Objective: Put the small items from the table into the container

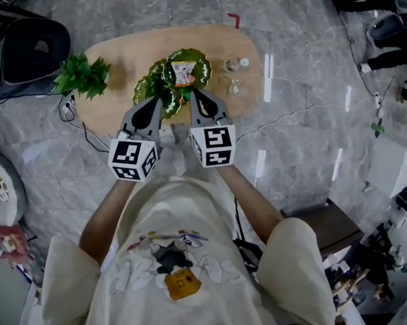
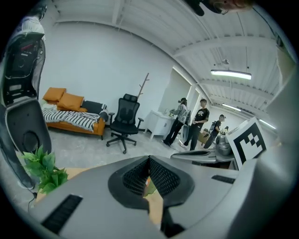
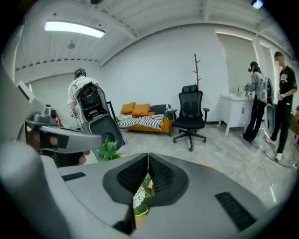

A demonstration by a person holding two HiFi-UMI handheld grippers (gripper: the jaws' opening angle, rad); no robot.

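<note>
On the oval wooden table (image 1: 117,105) sits a green leaf-shaped dish (image 1: 196,58) made of several lobes. A small printed packet (image 1: 183,72) lies in its upper lobe. Both grippers hover side by side above the table's near edge, just short of the dish. My left gripper (image 1: 156,101) (image 2: 149,159) has its jaws together and holds nothing. My right gripper (image 1: 194,94) (image 3: 148,157) is also shut and empty. Through the slot under the right jaws I see the green dish (image 3: 141,201). Two small glass items (image 1: 236,65) (image 1: 235,88) stand to the right of the dish.
A leafy green plant (image 1: 81,75) (image 2: 44,170) stands at the table's left end, with a cable (image 1: 73,115) beside it. A black office chair (image 3: 190,116), an orange sofa (image 3: 140,119) and people (image 2: 196,123) are further off in the room.
</note>
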